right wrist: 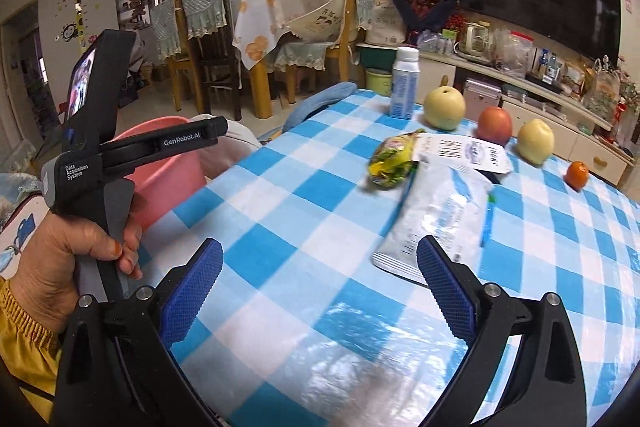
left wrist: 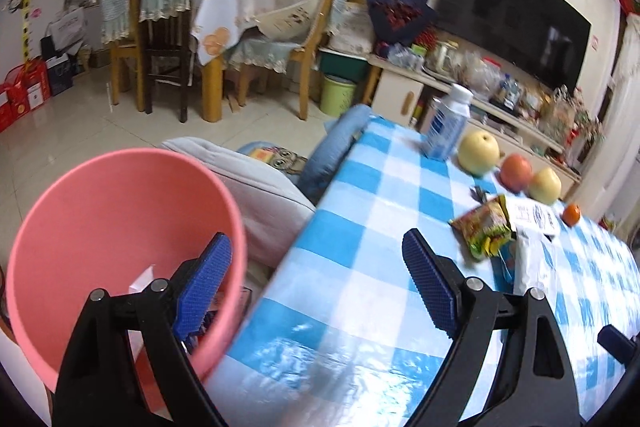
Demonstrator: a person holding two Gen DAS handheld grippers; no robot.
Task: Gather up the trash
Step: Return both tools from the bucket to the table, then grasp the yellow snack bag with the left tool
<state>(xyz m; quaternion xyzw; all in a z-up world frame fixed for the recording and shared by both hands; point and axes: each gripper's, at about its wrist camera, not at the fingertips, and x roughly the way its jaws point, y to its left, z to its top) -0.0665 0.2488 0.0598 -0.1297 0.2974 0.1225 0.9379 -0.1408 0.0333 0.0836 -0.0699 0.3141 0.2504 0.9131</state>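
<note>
Blue ribbed pads of your right claw [right wrist: 320, 287] stand wide apart over the glossy checked cloth of the worktop [right wrist: 304, 339], gripping nothing; your left claw [left wrist: 316, 279] is likewise spread and empty, one pad over the smooth pink plastic bin [left wrist: 100, 211] beside the worktop's edge. You seem to be between pickups, lining up on the next wrapper. Nearest the right claw lies a flat, crinkly white pouch [right wrist: 436, 215], with a crumpled green-yellow snack wrapper [right wrist: 390, 159] just beyond it. Pinch thin film by its edge; leave the round fruit and bottle.
</note>
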